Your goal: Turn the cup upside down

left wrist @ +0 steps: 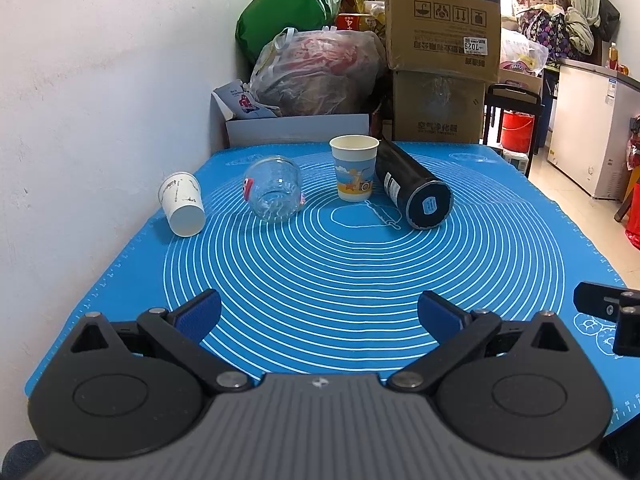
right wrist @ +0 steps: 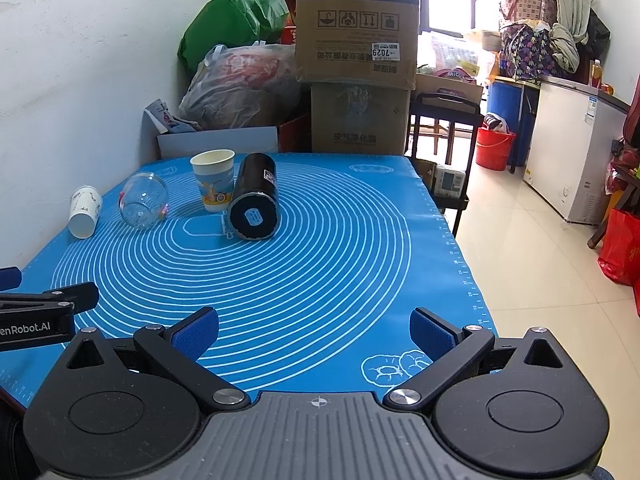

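A printed paper cup [left wrist: 354,168] stands upright, mouth up, at the far middle of the blue mat [left wrist: 360,272]; it also shows in the right wrist view [right wrist: 213,184]. A white paper cup [left wrist: 182,204] [right wrist: 85,211], a clear glass jar [left wrist: 276,194] [right wrist: 143,200] and a black cylinder [left wrist: 414,182] [right wrist: 255,202] lie on their sides around it. My left gripper [left wrist: 319,316] is open and empty over the near mat. My right gripper [right wrist: 314,332] is open and empty near the mat's front right.
A white wall runs along the left. Stacked cardboard boxes [left wrist: 442,52] and plastic bags [left wrist: 320,72] stand behind the table's far edge. The table's right edge drops to a tiled floor [right wrist: 532,264] with a red bucket [right wrist: 494,148] and a white freezer [right wrist: 572,160].
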A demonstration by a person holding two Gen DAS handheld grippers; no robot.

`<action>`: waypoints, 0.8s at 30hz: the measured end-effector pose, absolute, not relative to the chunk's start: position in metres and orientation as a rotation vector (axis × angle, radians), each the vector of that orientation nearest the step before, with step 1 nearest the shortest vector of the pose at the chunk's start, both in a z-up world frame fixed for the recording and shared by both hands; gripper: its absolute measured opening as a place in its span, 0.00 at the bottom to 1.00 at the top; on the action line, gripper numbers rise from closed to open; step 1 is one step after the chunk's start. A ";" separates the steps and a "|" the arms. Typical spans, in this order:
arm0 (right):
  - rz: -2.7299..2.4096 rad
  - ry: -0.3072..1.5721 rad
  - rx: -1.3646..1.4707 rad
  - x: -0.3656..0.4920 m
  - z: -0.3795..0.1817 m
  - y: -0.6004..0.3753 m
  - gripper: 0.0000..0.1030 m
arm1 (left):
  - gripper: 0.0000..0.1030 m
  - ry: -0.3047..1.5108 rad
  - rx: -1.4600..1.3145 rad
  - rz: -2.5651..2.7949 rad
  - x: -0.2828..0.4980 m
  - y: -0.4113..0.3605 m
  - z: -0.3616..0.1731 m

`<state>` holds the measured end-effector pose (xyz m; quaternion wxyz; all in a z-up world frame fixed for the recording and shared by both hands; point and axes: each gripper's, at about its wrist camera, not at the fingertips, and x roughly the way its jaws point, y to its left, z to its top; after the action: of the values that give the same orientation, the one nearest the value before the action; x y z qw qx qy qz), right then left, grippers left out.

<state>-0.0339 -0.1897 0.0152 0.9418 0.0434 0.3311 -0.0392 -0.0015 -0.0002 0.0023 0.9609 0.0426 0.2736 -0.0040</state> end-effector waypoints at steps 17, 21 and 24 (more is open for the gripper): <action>-0.079 0.678 0.088 -0.034 0.015 -0.189 1.00 | 1.00 0.558 0.087 -0.009 -0.001 -0.001 0.000; -0.078 0.681 0.086 -0.034 0.014 -0.189 1.00 | 1.00 0.559 0.086 -0.010 -0.001 -0.001 0.000; -0.078 0.681 0.087 -0.033 0.013 -0.189 1.00 | 1.00 0.558 0.087 -0.009 -0.001 -0.001 0.001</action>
<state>-0.0331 -0.1891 0.0133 0.9409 0.0425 0.3338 -0.0383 -0.0012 -0.0005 0.0005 0.9604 0.0428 0.2752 -0.0045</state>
